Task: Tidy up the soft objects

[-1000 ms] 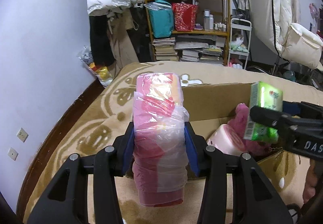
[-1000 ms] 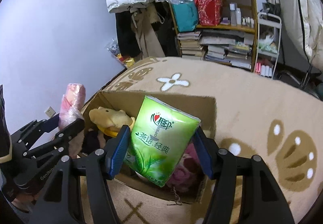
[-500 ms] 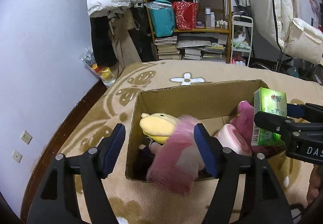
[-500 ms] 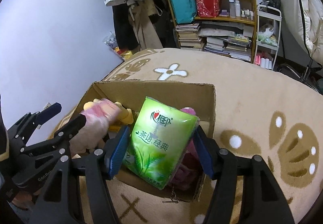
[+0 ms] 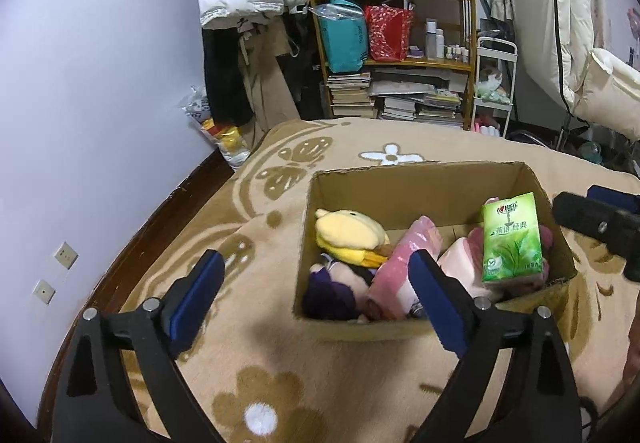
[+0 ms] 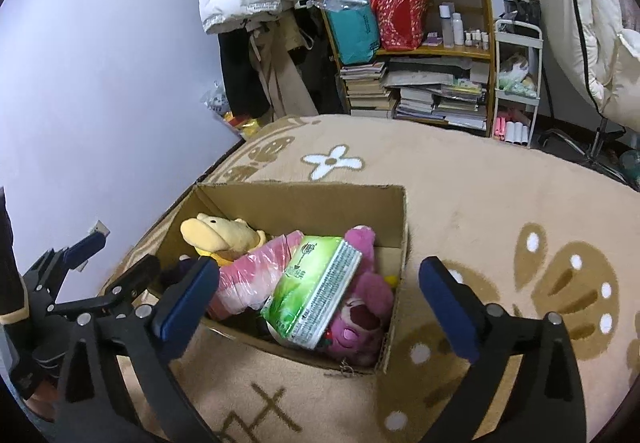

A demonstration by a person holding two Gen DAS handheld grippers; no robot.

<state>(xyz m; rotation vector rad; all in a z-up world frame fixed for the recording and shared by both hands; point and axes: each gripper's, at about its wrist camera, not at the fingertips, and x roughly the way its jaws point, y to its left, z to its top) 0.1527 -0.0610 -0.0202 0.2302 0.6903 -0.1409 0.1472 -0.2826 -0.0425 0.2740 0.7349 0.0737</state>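
Observation:
An open cardboard box (image 5: 400, 187) (image 6: 304, 199) stands on the beige rug. In it lie a yellow plush duck (image 5: 348, 235) (image 6: 216, 235), a pink plastic-wrapped pack (image 5: 400, 263) (image 6: 256, 271), a green tissue pack (image 5: 512, 239) (image 6: 316, 291), a pink plush bear (image 6: 364, 307) and a purple plush (image 5: 332, 291). My left gripper (image 5: 316, 299) is open and empty above the box's near left edge. My right gripper (image 6: 320, 299) is open and empty above the box, the green pack lying between its spread fingers.
The beige patterned rug (image 5: 280, 383) (image 6: 480, 195) surrounds the box. A wooden shelf (image 5: 400, 55) (image 6: 416, 55) with books and bags stands at the back, coats to its left, a white cart (image 6: 516, 83) to its right. A lilac wall (image 5: 80, 103) is on the left.
The left gripper opened and dropped the pink pack into the box. Then the right gripper opened and the green tissue pack fell into the box. Both grippers pulled back slightly.

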